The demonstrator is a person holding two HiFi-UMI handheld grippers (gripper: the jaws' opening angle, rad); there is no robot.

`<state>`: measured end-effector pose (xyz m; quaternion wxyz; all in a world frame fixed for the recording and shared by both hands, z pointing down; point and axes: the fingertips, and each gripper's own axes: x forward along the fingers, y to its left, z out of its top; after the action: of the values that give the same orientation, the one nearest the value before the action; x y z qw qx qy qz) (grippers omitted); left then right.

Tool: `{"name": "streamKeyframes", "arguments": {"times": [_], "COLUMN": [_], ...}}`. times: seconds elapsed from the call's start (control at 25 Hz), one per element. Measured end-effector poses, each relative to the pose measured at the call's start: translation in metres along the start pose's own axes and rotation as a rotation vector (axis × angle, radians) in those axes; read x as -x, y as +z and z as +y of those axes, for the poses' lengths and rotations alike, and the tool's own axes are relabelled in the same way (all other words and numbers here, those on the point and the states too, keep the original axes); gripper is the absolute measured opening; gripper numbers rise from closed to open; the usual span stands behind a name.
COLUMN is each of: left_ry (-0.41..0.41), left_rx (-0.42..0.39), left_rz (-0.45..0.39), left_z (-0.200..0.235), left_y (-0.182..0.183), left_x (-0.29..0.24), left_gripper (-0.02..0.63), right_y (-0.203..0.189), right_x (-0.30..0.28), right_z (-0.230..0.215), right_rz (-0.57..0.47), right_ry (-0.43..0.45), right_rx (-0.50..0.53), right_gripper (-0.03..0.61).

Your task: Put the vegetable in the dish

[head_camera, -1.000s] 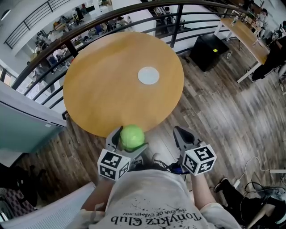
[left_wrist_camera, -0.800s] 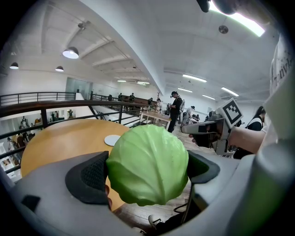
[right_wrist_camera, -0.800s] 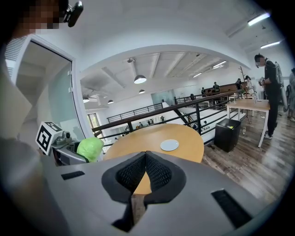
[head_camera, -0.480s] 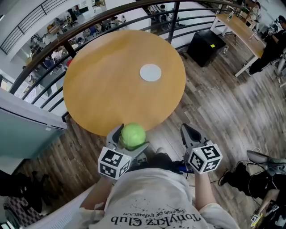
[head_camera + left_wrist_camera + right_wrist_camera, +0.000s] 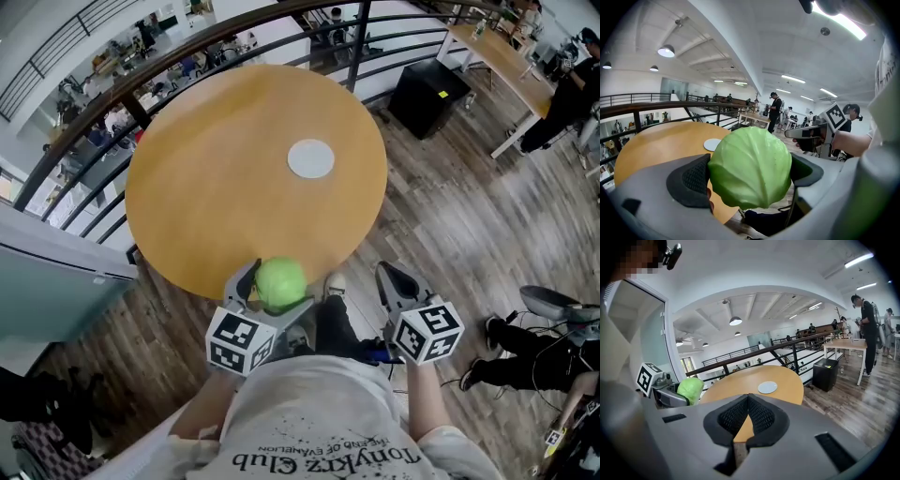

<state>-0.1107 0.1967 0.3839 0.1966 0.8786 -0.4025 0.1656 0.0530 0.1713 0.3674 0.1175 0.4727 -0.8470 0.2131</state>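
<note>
A round green cabbage [image 5: 279, 283] [image 5: 750, 171] [image 5: 691, 389] sits between the jaws of my left gripper [image 5: 270, 291] [image 5: 749, 174], which is shut on it at the near edge of the round wooden table [image 5: 216, 178]. A small white dish [image 5: 310, 158] [image 5: 712, 144] [image 5: 767, 387] lies flat on the far right part of the tabletop. My right gripper [image 5: 397, 284] [image 5: 747, 414] hangs over the floor, to the right of the cabbage and off the table; its black pads [image 5: 764, 418] meet at the tips with nothing between them.
A dark metal railing [image 5: 281, 28] curves round the far side of the table. A black box [image 5: 428, 97] and a long desk [image 5: 506, 66] stand at the right on the wooden floor. Someone's legs and shoes [image 5: 525, 361] lie at the lower right.
Both grippers have kept their place in the view, the cabbage still held. The table and dish have slid slightly in the frame as the head camera moved.
</note>
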Motion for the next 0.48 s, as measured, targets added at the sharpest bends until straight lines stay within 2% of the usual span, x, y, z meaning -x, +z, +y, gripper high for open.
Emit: {"name": "streamKeyframes", "arguments": {"times": [0.28,0.48], "left_ry": [0.016,0.047], "left_rx": [0.021,0.032], "left_rz": [-0.007,-0.013], "left_z": [0.014,0.029], "left_y": [0.028,0.057], "left_x": [-0.045,-0.082], "left_gripper": [0.503,0.503], "right_y": [0.025,0.06], "right_x": [-0.031,-0.065], "right_z": [-0.043,-0.076], "right_rz": [0.018,0.017], "right_ry": [0.024,0.068], "right_rx": [0.015,0.041], "right_gripper": [0.016,0.016]}}
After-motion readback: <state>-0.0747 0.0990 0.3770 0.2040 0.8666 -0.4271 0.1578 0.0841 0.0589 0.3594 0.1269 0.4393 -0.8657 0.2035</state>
